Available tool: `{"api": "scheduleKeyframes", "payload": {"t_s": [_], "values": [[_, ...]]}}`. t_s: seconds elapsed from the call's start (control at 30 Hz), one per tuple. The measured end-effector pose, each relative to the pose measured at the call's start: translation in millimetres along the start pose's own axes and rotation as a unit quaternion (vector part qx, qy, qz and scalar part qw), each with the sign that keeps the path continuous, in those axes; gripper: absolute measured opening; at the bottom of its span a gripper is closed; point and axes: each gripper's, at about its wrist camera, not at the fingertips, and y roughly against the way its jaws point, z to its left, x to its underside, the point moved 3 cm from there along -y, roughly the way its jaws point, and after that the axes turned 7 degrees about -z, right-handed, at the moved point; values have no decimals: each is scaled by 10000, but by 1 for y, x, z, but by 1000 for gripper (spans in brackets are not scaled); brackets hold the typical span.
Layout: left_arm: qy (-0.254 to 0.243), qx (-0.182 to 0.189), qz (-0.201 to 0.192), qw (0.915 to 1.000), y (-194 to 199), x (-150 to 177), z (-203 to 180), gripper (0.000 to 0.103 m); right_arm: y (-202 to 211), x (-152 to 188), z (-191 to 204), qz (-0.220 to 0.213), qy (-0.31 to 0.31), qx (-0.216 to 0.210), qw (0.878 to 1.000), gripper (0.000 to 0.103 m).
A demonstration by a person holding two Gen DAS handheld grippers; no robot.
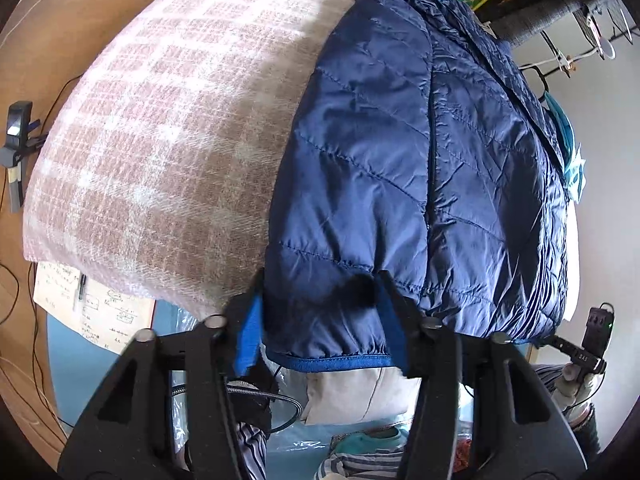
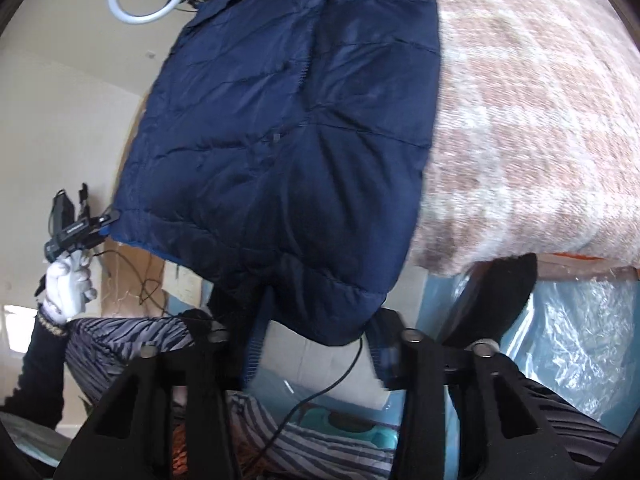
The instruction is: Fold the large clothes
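I find the jacket (image 1: 400, 152) lying along one side of the bed (image 1: 160, 120), its hem hanging over the near edge, the rest of the checked blanket bare. I have the left gripper (image 1: 320, 320) astride one hem corner, blue pads either side of the cloth; whether they press it I cannot tell. The right gripper (image 2: 316, 340) straddles the other corner, and its grip is likewise unclear. I judge both corners are taken so the hem can be lifted evenly and carried up toward the collar for a fold.
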Motion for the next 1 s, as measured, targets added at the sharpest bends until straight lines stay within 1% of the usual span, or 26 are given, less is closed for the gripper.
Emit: {"api": "scheduleKeyframes", "payload": {"t_s": [0.03, 0.07, 0.1, 0.13, 0.2, 0.3, 0.43, 0.5, 0.53, 0.6, 0.67, 0.7, 0.83, 1.0], "values": [[-14, -5, -5, 10000, 0, -1, -1, 25, 1, 0, 3, -34, 36, -57, 10000, 15], [-13, 1, -21, 10000, 0, -1, -1, 21, 4, -1, 5, -90, 45, -145, 9998, 8], [0, 41, -53, 10000, 1, -3, -1, 14, 8, -1, 6, -152, 20, -219, 9996, 7], [-5, 72, -103, 9999, 3, -4, -3, 11, 11, -2, 7, -202, -1, -247, 9995, 6], [-110, 85, -249, 9996, 9, -5, -8, 9, 20, -4, 7, -320, -17, -288, 9991, 5], [-128, 165, -446, 9988, 20, -7, -13, 8, 34, -5, 9, -471, 29, -287, 9985, 4], [14, 343, -684, 9971, 35, -10, -18, 7, 62, -11, 11, -777, -88, -479, 9958, 4], [6, 416, -817, 9958, 42, -12, -21, 7, 72, -14, 12, -942, -121, -559, 9939, 3], [-30, 392, -822, 9958, 42, -13, -22, 7, 73, -13, 13, -978, -100, -553, 9936, 3], [-75, 310, -764, 9966, 38, -14, -24, 7, 63, -9, 10, -803, -87, -428, 9958, 3], [-29, 355, -776, 9963, 38, -15, -24, 6, 57, -7, 7, -686, -149, -343, 9969, 3], [-19, 395, -819, 9959, 42, -16, -25, 6, 57, -7, 5, -687, -241, -381, 9966, 3], [-38, 526, -1011, 9935, 57, -25, -35, 6, 72, -15, 6, -896, -321, -532, 9940, 3], [-126, 659, -1347, 9886, 77, -46, -54, 6, 96, -37, 22, -1247, -58, -540, 9907, 3]]}}
